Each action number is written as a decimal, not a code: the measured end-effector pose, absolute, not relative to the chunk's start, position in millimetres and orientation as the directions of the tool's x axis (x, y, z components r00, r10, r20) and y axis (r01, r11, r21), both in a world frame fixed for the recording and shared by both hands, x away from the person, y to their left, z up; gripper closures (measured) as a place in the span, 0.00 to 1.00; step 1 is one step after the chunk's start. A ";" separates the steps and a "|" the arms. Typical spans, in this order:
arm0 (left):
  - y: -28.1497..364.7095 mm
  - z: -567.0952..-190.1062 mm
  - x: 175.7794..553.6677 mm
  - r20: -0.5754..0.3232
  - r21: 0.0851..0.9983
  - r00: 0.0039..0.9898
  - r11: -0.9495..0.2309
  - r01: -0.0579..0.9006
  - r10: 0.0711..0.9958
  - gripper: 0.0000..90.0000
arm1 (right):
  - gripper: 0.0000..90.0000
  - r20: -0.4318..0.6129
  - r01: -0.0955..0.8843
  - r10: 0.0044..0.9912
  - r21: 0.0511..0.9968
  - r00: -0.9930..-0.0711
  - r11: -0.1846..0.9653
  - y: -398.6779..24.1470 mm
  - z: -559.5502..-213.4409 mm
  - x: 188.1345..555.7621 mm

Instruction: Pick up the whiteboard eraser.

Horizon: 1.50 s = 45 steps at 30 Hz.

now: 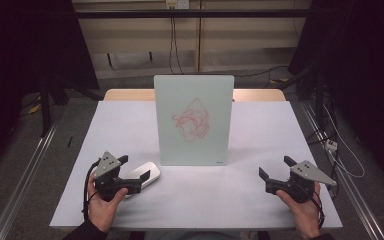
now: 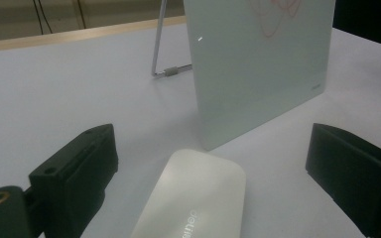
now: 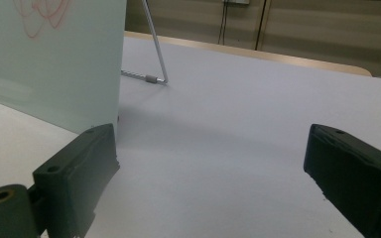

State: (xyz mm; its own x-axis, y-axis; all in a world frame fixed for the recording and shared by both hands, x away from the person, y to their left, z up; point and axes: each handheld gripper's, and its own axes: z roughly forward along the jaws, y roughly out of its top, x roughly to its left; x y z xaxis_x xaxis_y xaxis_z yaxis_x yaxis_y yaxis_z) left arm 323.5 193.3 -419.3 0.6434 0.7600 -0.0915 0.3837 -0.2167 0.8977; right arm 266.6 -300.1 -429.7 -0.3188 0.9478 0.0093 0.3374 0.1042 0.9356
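Nearest the desk's front edge, toward its left corner, the left gripper (image 1: 128, 174) is held low over the white desk (image 1: 240, 200) with its jaws spread wide on either side of a flat, rounded-corner white plastic eraser block (image 1: 145, 174). In the left gripper view the block (image 2: 193, 203) lies on the desk between the two black jaws with clear gaps on both sides, so nothing is pressed yet; the wide stance looks chosen to straddle the block's width before closing. Toward the front right corner, the right gripper (image 1: 276, 168) is held just above the bare desk top, jaws also wide and with nothing between them, angled inward toward the middle as if waiting its turn or ready to steady something. Farther back, at the centre of the desk, a pale green frosted-glass writing board (image 1: 194, 120) stands nearly upright, leaning on a thin metal wire stand (image 2: 159, 44) behind it so that its face is turned to the person. A tangle of red marker scribble (image 1: 192, 120) sits on that face. The eraser lies just in front of the board's lower left corner, close at hand, which suits wiping the scribble off. Beyond the board runs the wooden far edge of the desk (image 1: 130, 94).
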 end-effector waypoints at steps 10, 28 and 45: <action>194.9 -414.4 324.2 -0.131 0.870 0.644 -0.224 0.440 0.754 0.08 | 0.07 0.017 0.339 0.944 0.935 -0.330 0.102 -299.9 -430.1 268.1; 199.5 -410.4 344.4 -0.183 0.736 0.694 -0.371 0.566 0.696 0.08 | 0.07 0.016 0.349 0.939 0.930 -0.343 0.111 -297.4 -430.2 265.3; 184.9 -402.7 372.4 -0.104 0.574 0.748 -0.574 0.583 0.655 0.10 | 0.07 0.017 0.358 0.935 0.926 -0.355 0.119 -294.5 -430.7 267.2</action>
